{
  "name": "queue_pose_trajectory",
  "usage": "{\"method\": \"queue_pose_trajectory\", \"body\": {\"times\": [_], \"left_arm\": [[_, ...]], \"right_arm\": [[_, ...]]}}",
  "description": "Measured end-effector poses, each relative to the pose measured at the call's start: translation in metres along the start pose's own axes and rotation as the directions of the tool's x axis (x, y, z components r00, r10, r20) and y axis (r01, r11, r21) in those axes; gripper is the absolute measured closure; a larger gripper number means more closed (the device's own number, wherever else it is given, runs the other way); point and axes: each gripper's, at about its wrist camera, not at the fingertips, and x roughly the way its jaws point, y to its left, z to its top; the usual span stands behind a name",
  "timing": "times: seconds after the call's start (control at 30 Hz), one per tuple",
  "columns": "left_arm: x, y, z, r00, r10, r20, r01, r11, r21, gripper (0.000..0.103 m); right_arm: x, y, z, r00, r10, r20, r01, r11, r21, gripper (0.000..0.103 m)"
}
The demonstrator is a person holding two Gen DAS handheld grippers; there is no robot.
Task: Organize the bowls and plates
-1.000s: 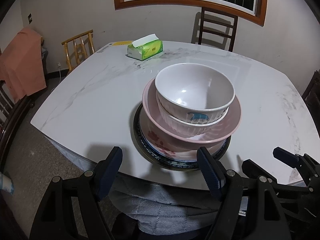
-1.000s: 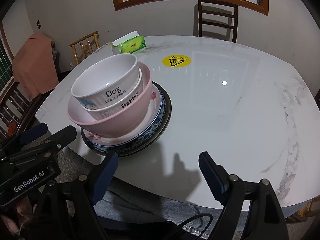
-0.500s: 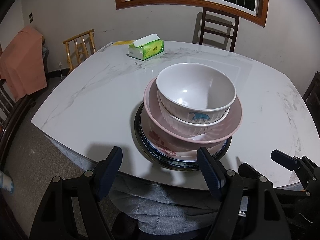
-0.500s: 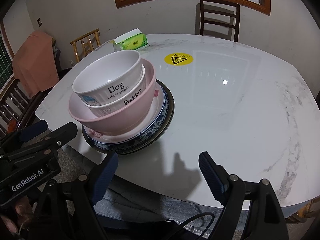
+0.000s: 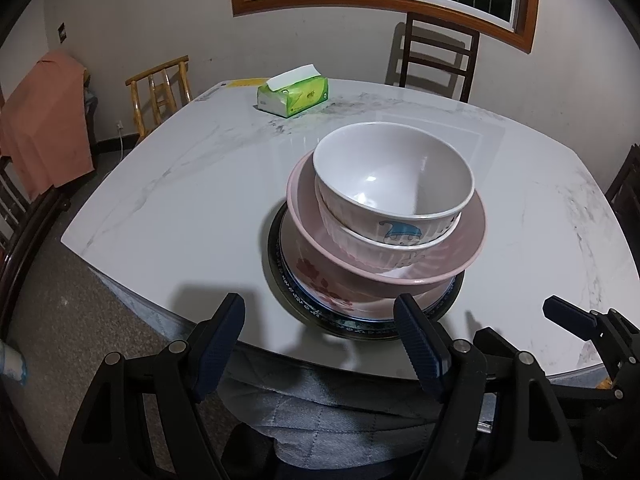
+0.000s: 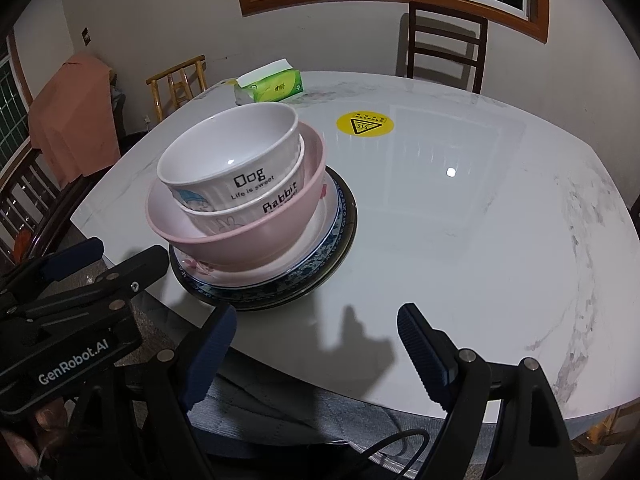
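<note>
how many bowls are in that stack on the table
3. The top bowl, marked "Dog", sits in the "Rabbit" bowl, which sits in the wide pink bowl. All rest on stacked plates; another bowl could be hidden inside.

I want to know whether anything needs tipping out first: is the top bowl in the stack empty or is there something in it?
Empty. The top bowl shows a bare white inside with only a light glint, seen from both wrist views.

Two white bowls (image 5: 394, 178) are nested upright in a pink bowl (image 5: 460, 252), stacked on patterned plates (image 6: 320, 256) near the desk (image 6: 460, 240) edge.
</note>
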Motion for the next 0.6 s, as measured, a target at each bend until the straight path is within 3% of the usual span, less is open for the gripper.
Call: {"method": "queue_pose_trajectory", "body": {"times": [0.6], "left_arm": [[0.0044, 0.004, 0.0013, 1.0, -0.003, -0.015, 0.003, 1.0, -0.016, 0.029]], "right_arm": [[0.0, 0.0045, 0.0008, 1.0, 0.011, -0.002, -0.011, 1.0, -0.017, 0.018]]}}
